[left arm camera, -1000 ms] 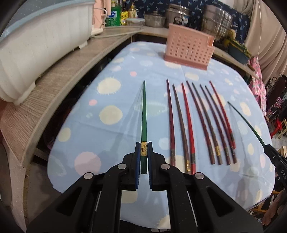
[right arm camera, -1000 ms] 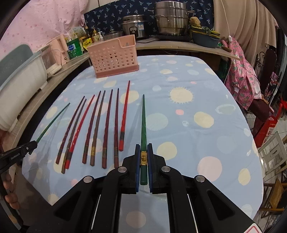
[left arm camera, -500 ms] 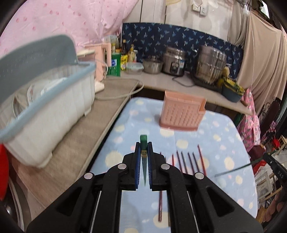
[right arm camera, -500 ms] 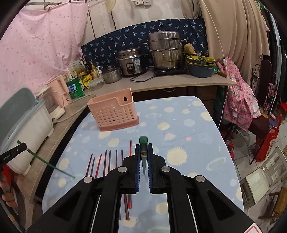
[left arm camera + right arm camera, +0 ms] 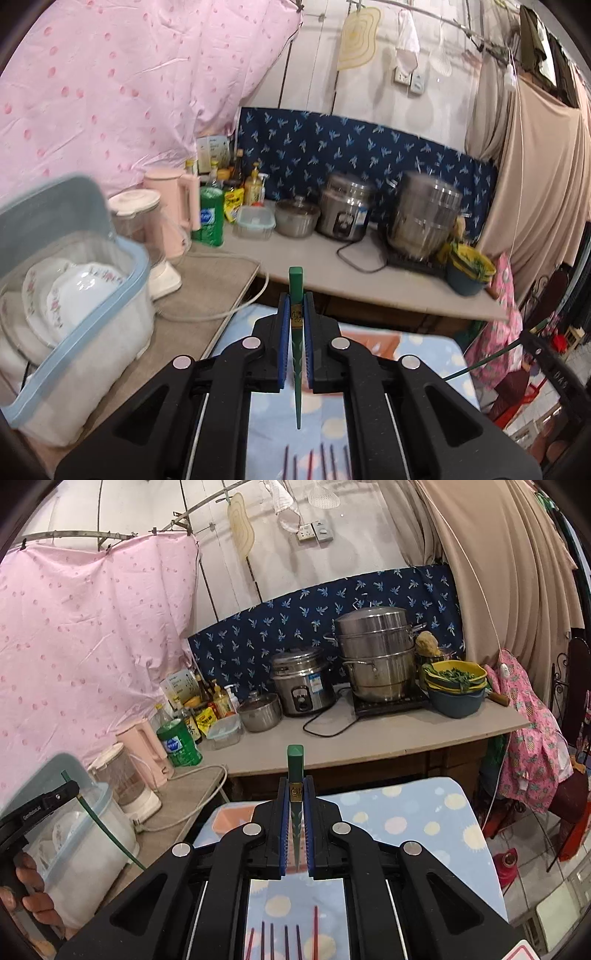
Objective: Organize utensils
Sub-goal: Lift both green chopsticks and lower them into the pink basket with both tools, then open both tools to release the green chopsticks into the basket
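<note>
Left wrist view: left gripper point(image 5: 295, 314) is clamped on a green chopstick point(image 5: 296, 354), gripped near its thick gold-banded end, butt poking out past the pads, thin tip hanging back and down toward the camera. Probably held near the butt so the tip can go down into the pink holder point(image 5: 362, 338), which is only a sliver past the jaws on the dotted tablecloth point(image 5: 436, 350). Red chopsticks point(image 5: 321, 461) lie on the cloth at the bottom edge. At the right, the other gripper with a green stick is in view.

Right wrist view: right gripper point(image 5: 295, 794) is pinched tight on a second green chopstick point(image 5: 296, 812), same grip. Pink holder point(image 5: 231, 819) peeks left of the jaws. Red chopsticks point(image 5: 286, 941) below. Left gripper point(image 5: 40, 805) at the left edge holds its green stick point(image 5: 107, 834) slanting down.
</note>
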`<control>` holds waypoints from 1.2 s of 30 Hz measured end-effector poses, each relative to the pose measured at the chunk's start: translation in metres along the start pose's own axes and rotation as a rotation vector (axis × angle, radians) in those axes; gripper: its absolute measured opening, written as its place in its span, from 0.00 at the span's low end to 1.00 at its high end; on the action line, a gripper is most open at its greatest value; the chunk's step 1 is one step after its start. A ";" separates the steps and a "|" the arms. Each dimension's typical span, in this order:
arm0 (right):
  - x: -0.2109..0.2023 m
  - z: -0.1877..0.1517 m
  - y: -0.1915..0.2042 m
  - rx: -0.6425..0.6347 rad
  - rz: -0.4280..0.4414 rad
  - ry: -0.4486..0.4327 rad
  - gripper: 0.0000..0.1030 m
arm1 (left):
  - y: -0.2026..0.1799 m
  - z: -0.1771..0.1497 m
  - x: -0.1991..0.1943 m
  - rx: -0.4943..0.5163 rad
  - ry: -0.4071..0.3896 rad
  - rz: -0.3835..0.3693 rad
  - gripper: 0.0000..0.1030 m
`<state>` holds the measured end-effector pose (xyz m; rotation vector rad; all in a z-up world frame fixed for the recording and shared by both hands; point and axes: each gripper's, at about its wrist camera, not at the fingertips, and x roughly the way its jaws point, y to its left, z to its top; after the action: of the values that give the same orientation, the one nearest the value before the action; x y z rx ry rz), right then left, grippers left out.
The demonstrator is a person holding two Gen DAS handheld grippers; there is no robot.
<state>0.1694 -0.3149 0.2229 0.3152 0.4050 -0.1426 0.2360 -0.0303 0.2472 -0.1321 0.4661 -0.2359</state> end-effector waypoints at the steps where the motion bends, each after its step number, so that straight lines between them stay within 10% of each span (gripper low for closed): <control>1: 0.009 0.008 0.000 0.009 0.010 -0.004 0.07 | -0.003 0.008 0.006 -0.006 -0.011 -0.004 0.07; 12: 0.104 0.017 -0.006 0.047 0.023 0.068 0.07 | -0.026 0.039 0.088 0.004 -0.047 -0.006 0.07; 28: 0.175 -0.029 -0.018 0.026 0.010 0.194 0.08 | -0.016 -0.021 0.187 0.006 0.089 0.008 0.08; 36: 0.150 -0.026 -0.020 0.020 -0.022 0.137 0.27 | -0.007 -0.024 0.170 -0.025 0.073 0.030 0.44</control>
<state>0.2921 -0.3367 0.1338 0.3414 0.5435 -0.1473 0.3707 -0.0820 0.1543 -0.1411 0.5433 -0.2061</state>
